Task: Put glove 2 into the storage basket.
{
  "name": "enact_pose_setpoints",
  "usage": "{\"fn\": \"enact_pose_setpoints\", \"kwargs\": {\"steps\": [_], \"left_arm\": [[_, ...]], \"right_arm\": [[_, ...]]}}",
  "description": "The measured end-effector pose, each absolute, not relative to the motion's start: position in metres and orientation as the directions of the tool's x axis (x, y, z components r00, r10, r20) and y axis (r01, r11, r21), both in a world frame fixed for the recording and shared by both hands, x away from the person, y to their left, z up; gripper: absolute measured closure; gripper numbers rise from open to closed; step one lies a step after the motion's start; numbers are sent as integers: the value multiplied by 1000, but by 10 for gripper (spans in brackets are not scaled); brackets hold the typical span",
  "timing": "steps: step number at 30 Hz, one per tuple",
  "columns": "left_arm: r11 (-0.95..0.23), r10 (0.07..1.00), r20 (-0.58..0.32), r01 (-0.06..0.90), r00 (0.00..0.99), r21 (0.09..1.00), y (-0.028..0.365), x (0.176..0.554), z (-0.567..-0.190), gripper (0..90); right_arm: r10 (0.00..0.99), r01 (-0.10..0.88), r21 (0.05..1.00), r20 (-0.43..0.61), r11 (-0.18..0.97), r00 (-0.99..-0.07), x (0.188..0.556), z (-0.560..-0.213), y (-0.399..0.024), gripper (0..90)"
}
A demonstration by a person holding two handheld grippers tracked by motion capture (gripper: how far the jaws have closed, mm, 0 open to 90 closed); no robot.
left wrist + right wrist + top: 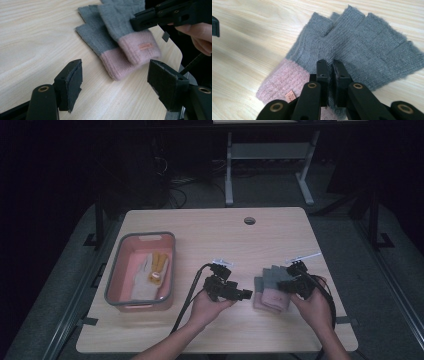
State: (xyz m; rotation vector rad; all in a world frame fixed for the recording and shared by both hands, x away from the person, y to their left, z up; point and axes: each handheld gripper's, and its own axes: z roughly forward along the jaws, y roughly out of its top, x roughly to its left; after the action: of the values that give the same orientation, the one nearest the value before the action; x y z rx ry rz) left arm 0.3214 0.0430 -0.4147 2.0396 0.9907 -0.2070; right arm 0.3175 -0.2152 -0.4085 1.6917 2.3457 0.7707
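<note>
Pale wood-grain table [210, 235] stands in a dark room; the high view alone takes in the whole top, with a round cable hole [249, 220] near the far edge and a pink plastic bin with a grey rim [116, 270] at the left, holding a white glove with tan fingers [150, 272]. Right of centre lie two grey knitted fingerless gloves with pink cuffs [270, 287], overlapping.

Left gripper [235, 292] sits just left of the gloves. Its own view shows the jaws wide apart with bare table between them, the cuffs [130, 57] lying beyond the tips.

Right gripper [331, 67] is over the gloves. Its own view shows the jaws closed, pinching grey knit of the upper glove near the cuff; a small orange label [291, 95] shows on that cuff.
</note>
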Motion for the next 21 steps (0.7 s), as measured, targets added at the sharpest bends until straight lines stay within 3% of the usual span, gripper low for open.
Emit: {"fn": "enact_pose_setpoints", "kwargs": {"steps": [11, 19, 21], "left_arm": [[-324, 573, -480, 721, 664, 612, 46, 322, -419, 282], [-325, 569, -491, 729, 660, 603, 39, 322, -422, 298], [-320, 550, -524, 744, 650, 586, 36, 325, -425, 337]], "right_arm": [[919, 855, 460, 176, 239, -352, 326, -420, -195, 836], [913, 846, 496, 225, 192, -339, 322, -415, -205, 711], [913, 839, 515, 234, 175, -334, 319, -414, -210, 682]]}}
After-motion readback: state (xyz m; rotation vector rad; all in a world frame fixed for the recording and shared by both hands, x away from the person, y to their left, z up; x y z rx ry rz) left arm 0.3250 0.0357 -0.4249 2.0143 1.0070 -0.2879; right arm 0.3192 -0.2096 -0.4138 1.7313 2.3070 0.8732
